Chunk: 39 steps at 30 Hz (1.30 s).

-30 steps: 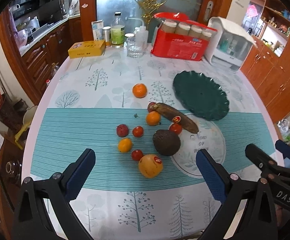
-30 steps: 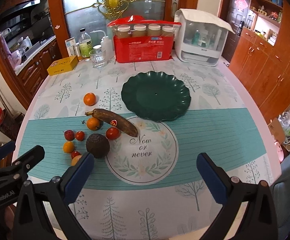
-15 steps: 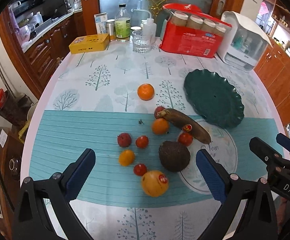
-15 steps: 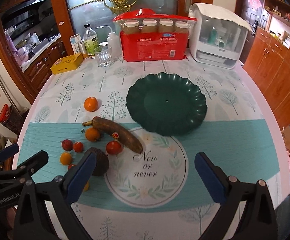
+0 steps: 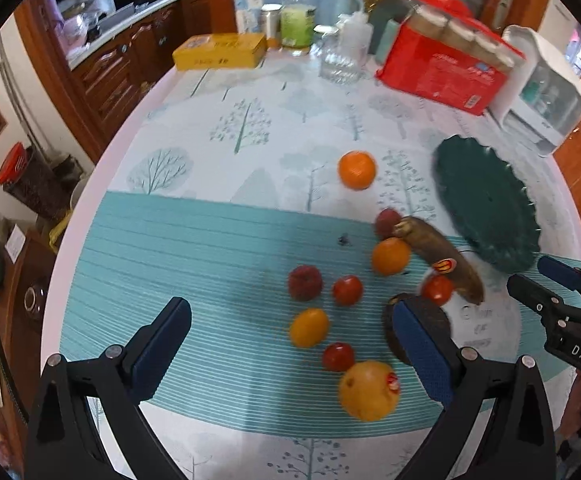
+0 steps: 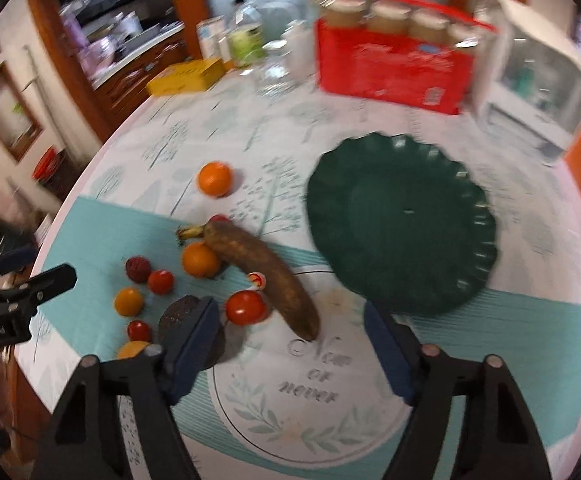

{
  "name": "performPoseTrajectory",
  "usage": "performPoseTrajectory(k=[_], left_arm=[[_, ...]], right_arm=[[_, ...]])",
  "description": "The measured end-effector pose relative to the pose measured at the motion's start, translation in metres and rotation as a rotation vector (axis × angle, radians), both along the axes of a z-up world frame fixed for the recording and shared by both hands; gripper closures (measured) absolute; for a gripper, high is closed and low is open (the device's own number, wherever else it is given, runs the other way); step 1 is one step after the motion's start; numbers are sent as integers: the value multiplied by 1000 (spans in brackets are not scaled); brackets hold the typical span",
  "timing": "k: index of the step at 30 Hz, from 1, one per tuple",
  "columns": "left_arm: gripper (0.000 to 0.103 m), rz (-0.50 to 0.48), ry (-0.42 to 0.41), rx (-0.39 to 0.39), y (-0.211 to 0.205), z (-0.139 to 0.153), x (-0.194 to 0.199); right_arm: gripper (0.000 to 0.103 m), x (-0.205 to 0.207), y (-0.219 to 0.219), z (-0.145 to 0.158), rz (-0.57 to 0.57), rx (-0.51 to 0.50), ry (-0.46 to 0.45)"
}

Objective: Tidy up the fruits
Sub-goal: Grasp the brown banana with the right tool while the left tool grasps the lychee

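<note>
my left gripper [image 5: 290,344]: black angular plastic arms, silver screws at the joints, dark-blue textured pads | my right gripper [image 6: 290,344]: same black frame, blue pads, round silver screws | white lettering "DAS" on its black body, seen from the left wrist

Both wrist views look down and forward over the table [image 5: 250,128], sharing the banana [image 5: 438,256] and green plate [image 6: 402,236].

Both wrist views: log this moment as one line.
left hand-held gripper open | right hand-held gripper open | plate bare | banana on table
</note>
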<state>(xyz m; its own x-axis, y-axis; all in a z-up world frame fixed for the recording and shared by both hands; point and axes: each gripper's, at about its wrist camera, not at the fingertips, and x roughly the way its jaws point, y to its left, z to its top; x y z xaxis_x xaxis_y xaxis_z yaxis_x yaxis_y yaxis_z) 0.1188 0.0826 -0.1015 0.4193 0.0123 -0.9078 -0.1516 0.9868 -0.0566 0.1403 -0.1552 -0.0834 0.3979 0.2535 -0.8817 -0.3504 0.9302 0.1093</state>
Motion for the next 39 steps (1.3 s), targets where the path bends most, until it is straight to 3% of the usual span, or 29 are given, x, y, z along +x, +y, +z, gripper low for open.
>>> performPoseTrajectory(k=[7, 15, 22, 27, 30, 33, 39], left_arm=[[5, -3, 82, 29, 4, -43, 14], [10, 18, 141, -48, 9, -76, 37], [34, 8, 188, -104, 16, -98, 48], [41, -26, 174, -72, 11, -101, 52], [50, -45, 160, -56, 6, -100, 54], [71, -71, 147, -45, -1, -99, 55], [74, -78, 128, -11, -12, -97, 54]], right_arm=[[40, 20, 21, -28, 157, 2, 48], [43, 38, 36, -56, 217, -22, 82], [46, 48, 42, -72, 237, -66, 77], [54, 60, 40, -86, 220, -40, 117], [59, 61, 43, -87, 225, -41, 96], [62, 64, 44, -88, 223, -44, 77], [68, 63, 38, -87, 189, -50, 65]])
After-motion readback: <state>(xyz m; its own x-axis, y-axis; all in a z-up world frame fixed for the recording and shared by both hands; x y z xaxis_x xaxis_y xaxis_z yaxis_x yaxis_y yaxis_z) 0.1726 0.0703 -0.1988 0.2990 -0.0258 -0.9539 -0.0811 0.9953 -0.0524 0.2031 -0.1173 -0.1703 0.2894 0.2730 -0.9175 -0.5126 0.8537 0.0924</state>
